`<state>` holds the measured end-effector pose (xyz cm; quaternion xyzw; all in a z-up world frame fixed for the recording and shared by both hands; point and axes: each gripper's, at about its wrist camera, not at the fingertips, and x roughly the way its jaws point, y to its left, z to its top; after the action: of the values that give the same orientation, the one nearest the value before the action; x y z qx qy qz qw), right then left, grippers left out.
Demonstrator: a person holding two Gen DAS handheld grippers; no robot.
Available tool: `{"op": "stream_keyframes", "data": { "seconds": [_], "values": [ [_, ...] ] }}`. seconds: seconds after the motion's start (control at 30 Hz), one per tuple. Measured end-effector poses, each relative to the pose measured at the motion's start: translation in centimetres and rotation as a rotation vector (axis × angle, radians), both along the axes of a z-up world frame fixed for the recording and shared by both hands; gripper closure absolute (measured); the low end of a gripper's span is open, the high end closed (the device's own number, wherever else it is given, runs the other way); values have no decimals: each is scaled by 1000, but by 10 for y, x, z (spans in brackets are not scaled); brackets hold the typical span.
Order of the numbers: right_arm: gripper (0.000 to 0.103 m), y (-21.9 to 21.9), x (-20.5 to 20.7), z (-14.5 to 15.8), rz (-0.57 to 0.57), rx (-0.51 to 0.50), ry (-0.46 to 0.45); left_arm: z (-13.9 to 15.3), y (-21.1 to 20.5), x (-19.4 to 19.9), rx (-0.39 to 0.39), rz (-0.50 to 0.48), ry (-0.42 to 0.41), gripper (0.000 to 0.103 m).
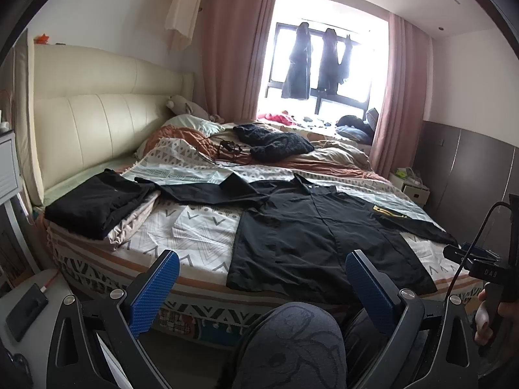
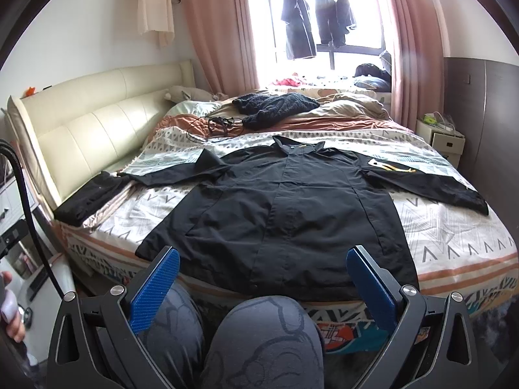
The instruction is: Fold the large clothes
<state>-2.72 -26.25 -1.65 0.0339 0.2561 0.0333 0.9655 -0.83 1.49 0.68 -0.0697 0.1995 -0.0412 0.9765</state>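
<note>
I see the bed [image 2: 454, 227] filling both views, its patterned cover carrying everything of note. The shirt [image 2: 292, 201], large and black, lies flat and face up across the near half, hem toward me at the bed's edge, collar away, both sleeves spread sideways. Its front placket runs straight down the middle; a yellow and white patch [image 2: 392, 167] sits on the sleeve to my right.

Both grippers hang level, short of the bed, above the person's knees [image 2: 262, 340], pointing toward the shirt. The left gripper [image 1: 262, 282] has its blue pads spread wide with nothing between them. The right gripper [image 2: 262, 278] is likewise spread wide and holds nothing. Neither touches the shirt.

The left view sits further left and shows the whole folded black pile [image 1: 94, 204] at the bed's left corner, just beside the shirt's sleeve end; the right view shows only its edge. The left view also catches the right gripper's handle with a hand [image 1: 493, 317] on it. The right view shows the shirt head-on and complete.

A dark knit garment [image 2: 275, 105] lies crumpled at the far side, well apart from the shirt.
</note>
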Motion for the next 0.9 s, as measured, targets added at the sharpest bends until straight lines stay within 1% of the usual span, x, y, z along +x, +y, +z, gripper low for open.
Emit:
{"op": "stream_keyframes", "data": {
  "seconds": [0.3, 0.5, 0.63, 0.77, 0.9],
  "values": [
    [0, 1, 32, -1, 9, -5, 19, -3, 2, 25, -5, 9, 24, 0],
    [0, 6, 59, 0, 29, -1, 21, -7, 6, 49, -6, 20, 47, 0],
    [0, 14, 87, -2, 47, -9, 28, -9, 13, 72, -9, 32, 65, 0],
    [0, 20, 117, -1, 57, -8, 29, -11, 22, 97, 6, 59, 76, 0],
    [0, 29, 146, 0, 70, -21, 30, -13, 39, 123, -11, 90, 96, 0]
  ]
}}
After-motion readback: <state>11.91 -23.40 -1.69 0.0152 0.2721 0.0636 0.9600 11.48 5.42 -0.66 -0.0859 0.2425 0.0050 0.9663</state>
